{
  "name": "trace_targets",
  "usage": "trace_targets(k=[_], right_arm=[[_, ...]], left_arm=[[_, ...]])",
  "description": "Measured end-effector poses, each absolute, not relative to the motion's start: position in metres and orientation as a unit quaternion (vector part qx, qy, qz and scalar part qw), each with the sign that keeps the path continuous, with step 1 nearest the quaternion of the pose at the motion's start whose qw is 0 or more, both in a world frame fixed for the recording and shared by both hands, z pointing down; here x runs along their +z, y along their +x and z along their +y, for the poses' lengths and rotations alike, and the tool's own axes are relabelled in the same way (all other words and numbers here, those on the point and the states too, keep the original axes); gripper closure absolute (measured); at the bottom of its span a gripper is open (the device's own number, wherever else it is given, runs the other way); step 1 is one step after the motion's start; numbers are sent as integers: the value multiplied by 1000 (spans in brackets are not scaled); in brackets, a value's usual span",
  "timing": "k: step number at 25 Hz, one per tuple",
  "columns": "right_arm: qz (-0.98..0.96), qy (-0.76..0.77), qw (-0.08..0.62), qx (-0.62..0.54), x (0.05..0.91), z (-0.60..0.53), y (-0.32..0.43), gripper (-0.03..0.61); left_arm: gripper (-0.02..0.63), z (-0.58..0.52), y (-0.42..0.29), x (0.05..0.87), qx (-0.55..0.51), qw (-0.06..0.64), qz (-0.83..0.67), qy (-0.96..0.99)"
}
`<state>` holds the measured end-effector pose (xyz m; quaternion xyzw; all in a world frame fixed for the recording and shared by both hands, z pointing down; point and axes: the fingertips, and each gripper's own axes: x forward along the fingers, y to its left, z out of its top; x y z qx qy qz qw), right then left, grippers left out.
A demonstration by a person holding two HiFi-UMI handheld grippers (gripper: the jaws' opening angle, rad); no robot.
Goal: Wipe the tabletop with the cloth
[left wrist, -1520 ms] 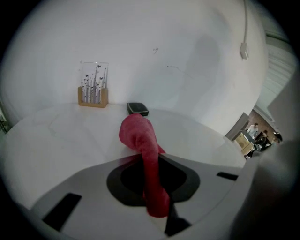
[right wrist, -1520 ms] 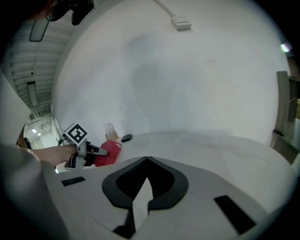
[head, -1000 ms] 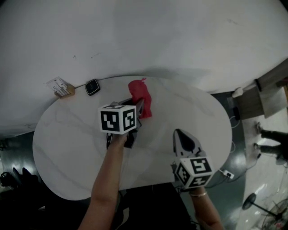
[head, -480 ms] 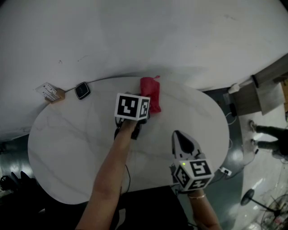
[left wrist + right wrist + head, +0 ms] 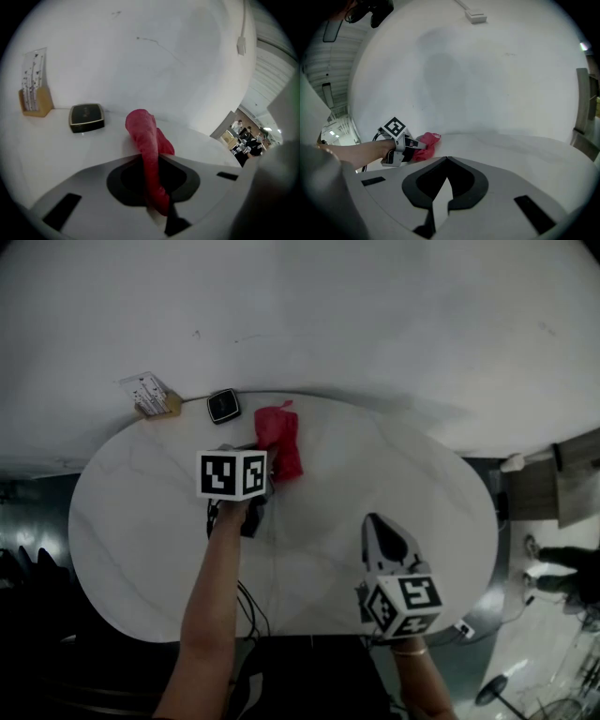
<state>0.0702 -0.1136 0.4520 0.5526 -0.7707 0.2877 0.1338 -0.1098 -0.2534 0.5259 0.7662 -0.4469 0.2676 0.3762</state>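
Observation:
A red cloth (image 5: 279,441) lies bunched on the far part of the white oval tabletop (image 5: 375,474). My left gripper (image 5: 265,474) is shut on its near end, and in the left gripper view the cloth (image 5: 147,145) runs from between the jaws out onto the table. My right gripper (image 5: 380,531) hovers over the near right of the table, jaws together with nothing in them. From the right gripper view, the left gripper (image 5: 410,145) and the cloth (image 5: 426,143) show at the left.
A small black box (image 5: 223,406) and a wooden card holder (image 5: 150,395) stand at the table's far left edge by the white wall. A cable hangs off the near edge (image 5: 248,601). A person's feet (image 5: 562,563) show at the far right on the floor.
My left gripper has dragged the cloth to the left along the far side of the table, toward the black box. The right gripper has stayed in place.

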Motion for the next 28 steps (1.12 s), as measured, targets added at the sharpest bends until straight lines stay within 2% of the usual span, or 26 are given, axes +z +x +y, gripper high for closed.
trace_targets(k=[11, 18, 22, 28], right_arm=[[-789, 526, 146, 282, 453, -119, 31, 577], [-788, 532, 136, 277, 447, -125, 28, 577], [-783, 543, 127, 276, 442, -130, 36, 575], [-778, 558, 127, 259, 441, -141, 52, 575]], left_arm=[[561, -229, -208, 526, 254, 387, -516, 721], [563, -227, -225, 515, 278, 337, -562, 702], [563, -237, -204, 495, 269, 295, -563, 724], [563, -267, -105, 466, 237, 250, -506, 791]])
